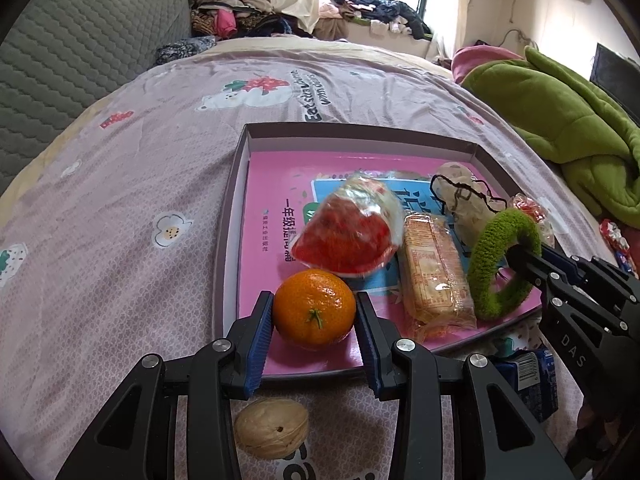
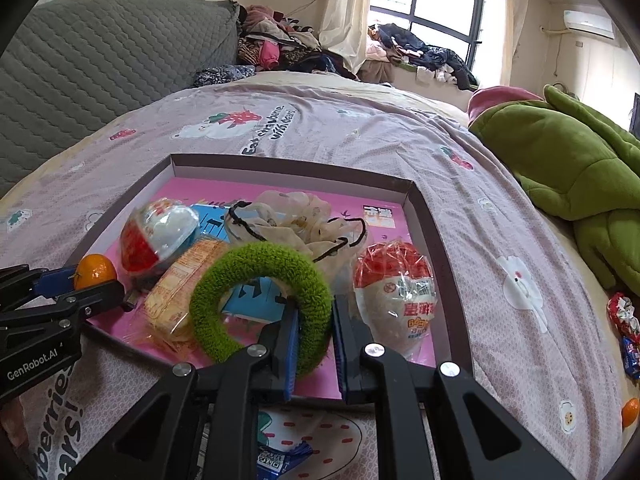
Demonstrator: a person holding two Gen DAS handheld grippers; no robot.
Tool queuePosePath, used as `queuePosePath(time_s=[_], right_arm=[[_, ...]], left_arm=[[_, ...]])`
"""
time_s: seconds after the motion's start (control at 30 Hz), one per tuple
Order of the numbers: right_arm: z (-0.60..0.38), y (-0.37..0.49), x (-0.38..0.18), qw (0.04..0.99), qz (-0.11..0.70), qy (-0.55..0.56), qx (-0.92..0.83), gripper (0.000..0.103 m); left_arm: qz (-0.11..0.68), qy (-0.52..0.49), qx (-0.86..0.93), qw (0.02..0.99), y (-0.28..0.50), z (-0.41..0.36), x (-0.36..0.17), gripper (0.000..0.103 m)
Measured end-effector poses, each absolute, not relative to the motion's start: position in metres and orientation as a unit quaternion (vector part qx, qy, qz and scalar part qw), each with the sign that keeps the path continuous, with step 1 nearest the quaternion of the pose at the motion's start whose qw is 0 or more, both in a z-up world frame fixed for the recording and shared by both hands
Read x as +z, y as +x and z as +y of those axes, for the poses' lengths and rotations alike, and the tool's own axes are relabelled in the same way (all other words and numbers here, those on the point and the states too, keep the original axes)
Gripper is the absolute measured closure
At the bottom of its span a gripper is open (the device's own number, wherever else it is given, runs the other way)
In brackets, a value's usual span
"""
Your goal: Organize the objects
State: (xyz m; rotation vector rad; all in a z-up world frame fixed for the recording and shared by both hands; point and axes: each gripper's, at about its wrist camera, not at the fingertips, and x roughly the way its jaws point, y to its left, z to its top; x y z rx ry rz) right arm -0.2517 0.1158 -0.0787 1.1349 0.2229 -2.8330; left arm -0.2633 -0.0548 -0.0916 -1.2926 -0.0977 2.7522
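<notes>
At the lower centre of the left wrist view, the left gripper [image 1: 315, 316] pinches a mandarin [image 1: 315, 308] over the near edge of the tray [image 1: 236, 184], stem toward the camera; round, it has no long axis. Right gripper [image 2: 314, 334] clamps the green ring [image 2: 260, 300], which stands on edge. Placing is in hand; next, I judge, both lower and release.

Your tray's [image 1: 240, 184] far-left floor lies open; snack packets [image 1: 434, 272] and the tangerine [image 1: 315, 308] crowd its near right half.
</notes>
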Motion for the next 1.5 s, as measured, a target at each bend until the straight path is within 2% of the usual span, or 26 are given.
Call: queuePosePath(time_s=[0.17,0.37,0.63,0.97,1.03,1.1,1.5], right_arm=[[0.118,-0.249,-0.078,0.043,0.066,0.374,-0.924,0.087],[0.120,-0.245,-0.075,0.039,0.062,0.374,-0.925,0.075],[0.128,-0.240,-0.070,0.035,0.043,0.374,-0.926,0.074],[0.134,-0.232,-0.066,0.034,0.027,0.372,-0.927,0.073],[0.134,-0.230,-0.064,0.035,0.027,0.371,-0.928,0.070],[0.135,-0.229,-0.063,0.032,0.025,0.371,-0.928,0.063],[0.143,-0.213,-0.058,0.035,0.005,0.366,-0.930,0.062]], left_arm=[[-0.040,-0.428,0.901,0.051,-0.261,-0.056,-0.091,0.062],[-0.043,-0.430,0.900,0.052,-0.260,-0.057,-0.090,0.062],[-0.049,-0.428,0.901,0.058,-0.256,-0.057,-0.087,0.056],[-0.058,-0.423,0.902,0.059,-0.251,-0.059,-0.084,0.054],[-0.059,-0.422,0.903,0.058,-0.249,-0.059,-0.082,0.054],[-0.060,-0.421,0.903,0.059,-0.247,-0.059,-0.081,0.054],[-0.066,-0.413,0.906,0.057,-0.238,-0.061,-0.074,0.053]])
